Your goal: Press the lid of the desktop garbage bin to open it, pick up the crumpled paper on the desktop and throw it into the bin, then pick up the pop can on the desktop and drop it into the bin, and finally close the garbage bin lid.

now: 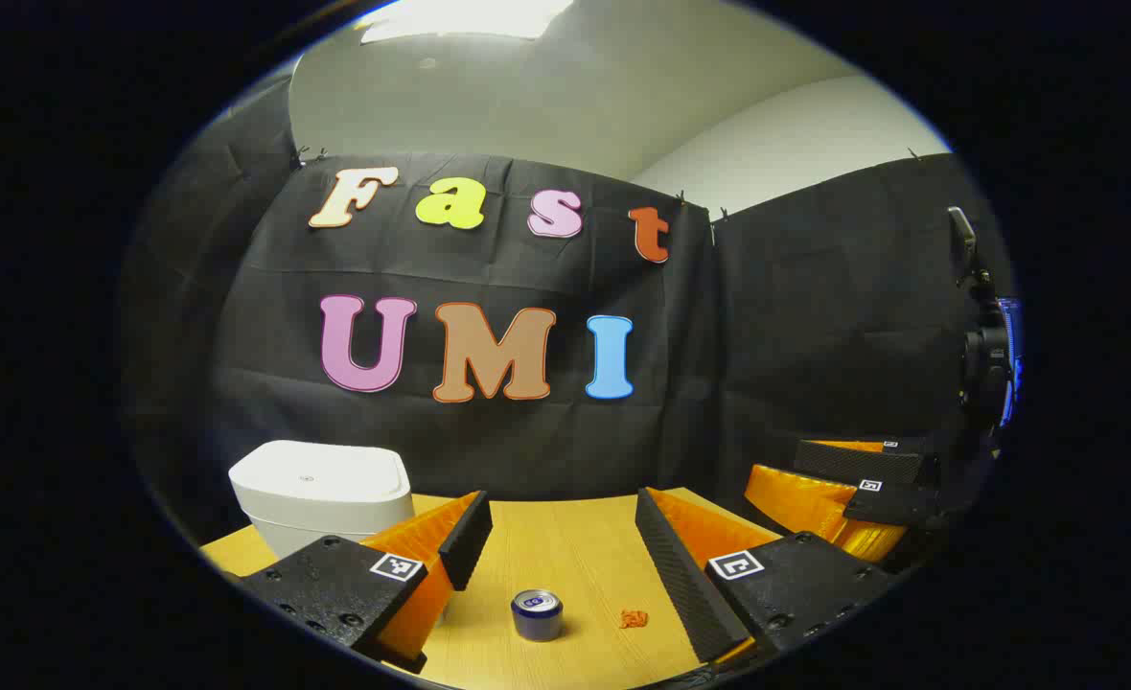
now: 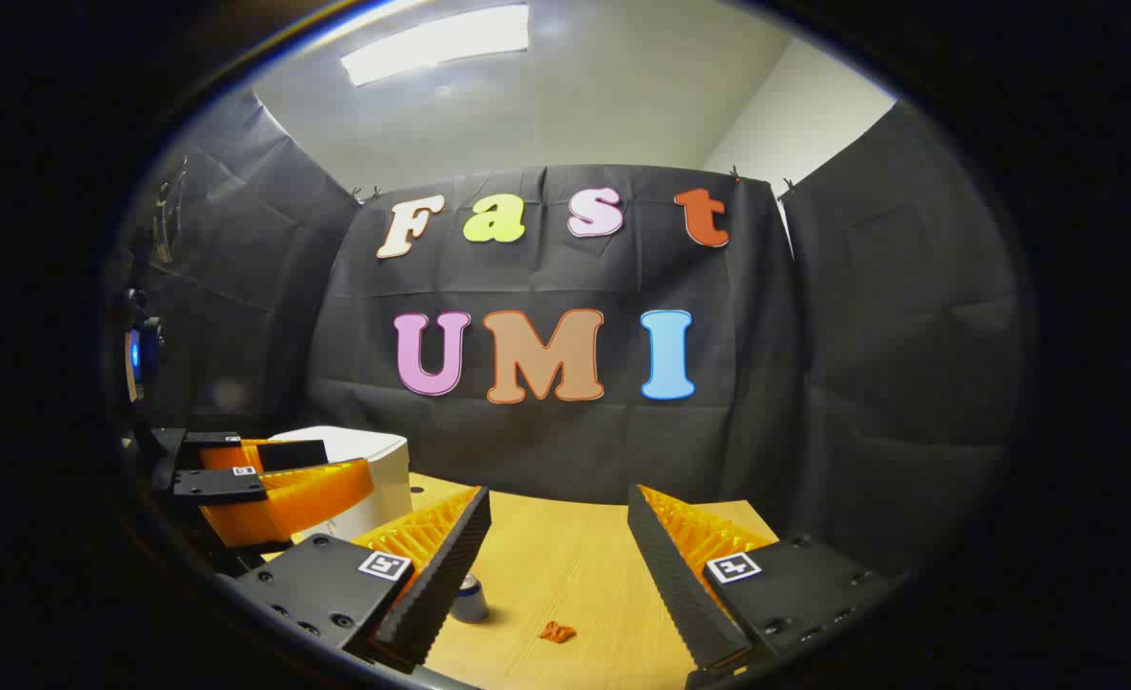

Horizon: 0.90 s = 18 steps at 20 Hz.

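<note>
Upright pop can (image 1: 537,614), lidded bin (image 1: 321,491)

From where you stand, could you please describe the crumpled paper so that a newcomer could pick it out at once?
Start at the wooden desktop with the closed white garbage bin at its back left. Nearer the front stands a pop can; the crumpled paper lies just to its right, apart from it. It is the only small, flat, orange scrap there, much lower than the upright can.
</note>
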Available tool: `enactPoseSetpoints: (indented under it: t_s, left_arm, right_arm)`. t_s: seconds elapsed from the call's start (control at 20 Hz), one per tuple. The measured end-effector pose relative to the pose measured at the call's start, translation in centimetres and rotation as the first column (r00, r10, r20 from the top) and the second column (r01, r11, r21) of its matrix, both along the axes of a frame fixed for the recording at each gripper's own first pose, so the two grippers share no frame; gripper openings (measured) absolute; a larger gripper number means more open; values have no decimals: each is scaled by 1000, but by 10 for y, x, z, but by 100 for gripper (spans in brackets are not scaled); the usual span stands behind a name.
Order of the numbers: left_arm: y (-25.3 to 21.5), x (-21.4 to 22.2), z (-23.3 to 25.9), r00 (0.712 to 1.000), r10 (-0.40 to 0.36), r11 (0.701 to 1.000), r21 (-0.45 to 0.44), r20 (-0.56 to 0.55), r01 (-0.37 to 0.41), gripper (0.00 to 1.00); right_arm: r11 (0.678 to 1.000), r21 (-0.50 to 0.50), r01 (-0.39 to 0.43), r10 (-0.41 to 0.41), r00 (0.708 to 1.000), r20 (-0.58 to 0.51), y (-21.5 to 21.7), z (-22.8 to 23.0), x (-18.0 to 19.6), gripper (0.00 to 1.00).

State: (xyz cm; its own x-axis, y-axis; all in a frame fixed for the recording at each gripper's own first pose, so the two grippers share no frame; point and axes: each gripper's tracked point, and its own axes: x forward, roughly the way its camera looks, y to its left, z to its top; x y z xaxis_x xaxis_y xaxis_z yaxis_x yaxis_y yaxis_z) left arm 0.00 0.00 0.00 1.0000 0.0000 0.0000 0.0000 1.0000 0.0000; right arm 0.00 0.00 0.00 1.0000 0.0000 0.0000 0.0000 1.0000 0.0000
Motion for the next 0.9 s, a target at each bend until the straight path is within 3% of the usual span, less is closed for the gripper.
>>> enactPoseSetpoints:
  t_s: [0.9]
  left_arm:
    - [12, -9, -8, 999, 36, 999, -39, -23, -36, 93]
  right_arm:
    - [1000, -6, 2, -2, 999, -40, 4, -11, -8, 96]
